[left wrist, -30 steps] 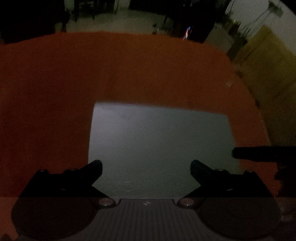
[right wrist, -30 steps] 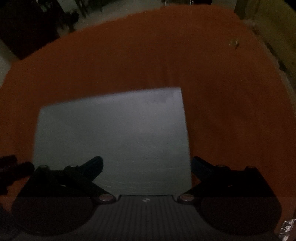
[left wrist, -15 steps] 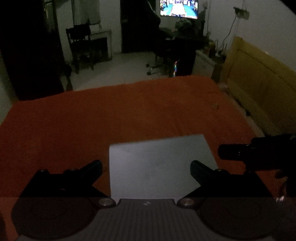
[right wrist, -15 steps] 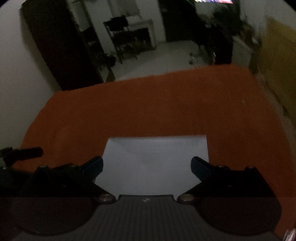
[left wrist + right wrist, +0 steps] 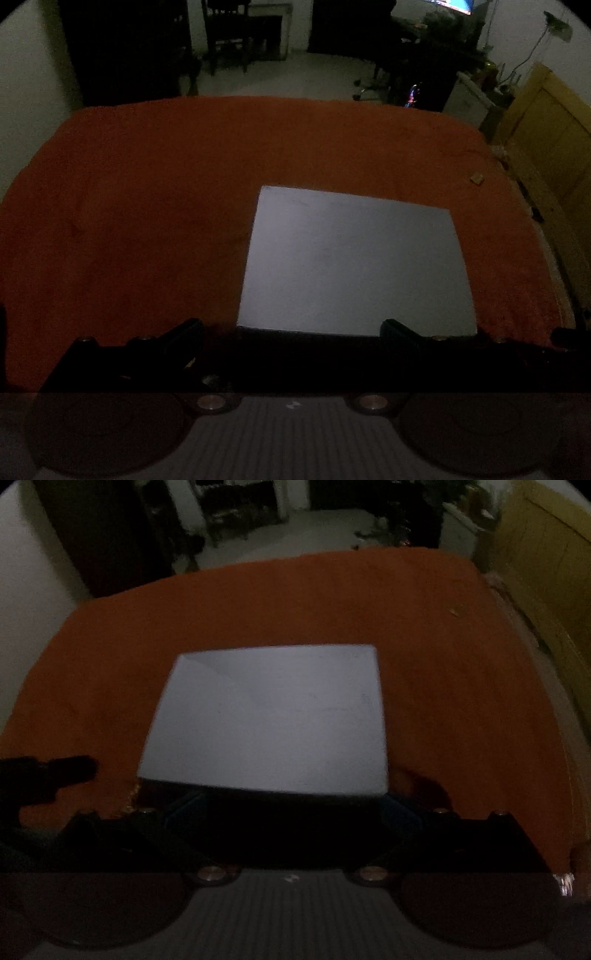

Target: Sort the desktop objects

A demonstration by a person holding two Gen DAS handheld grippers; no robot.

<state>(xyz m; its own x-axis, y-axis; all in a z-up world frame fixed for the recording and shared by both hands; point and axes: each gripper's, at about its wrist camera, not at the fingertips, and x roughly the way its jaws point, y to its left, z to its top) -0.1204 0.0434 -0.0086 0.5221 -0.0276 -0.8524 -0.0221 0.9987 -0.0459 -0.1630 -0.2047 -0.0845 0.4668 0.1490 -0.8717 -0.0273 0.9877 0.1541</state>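
In the left wrist view, the left claw (image 5: 291, 334) is hovering with its two dark fingers (image 5: 184, 332) spread wide apart and gripping nothing, above the near edge of a table covered by a rust-orange fuzzy cloth (image 5: 147, 206). A flat pale grey rectangular sheet (image 5: 354, 262) is lying on the cloth toward the near right part of the table, its near edge sitting just beyond the fingertips. A small tan scrap (image 5: 477, 179) is resting near the far right corner of the table, well apart from the sheet. In the right wrist view, the right claw (image 5: 291, 808) is likewise hanging released, its fingers spread and empty, with the same pale grey rectangular sheet (image 5: 273, 716) lying straight ahead, midway across the rust-orange fuzzy cloth (image 5: 461, 686). The sheet's near edge is sitting just past the fingertips, over deep shadow. The black tip of the left claw (image 5: 70, 770) is poking in at the left side, close to the sheet's near left corner but apart from it.
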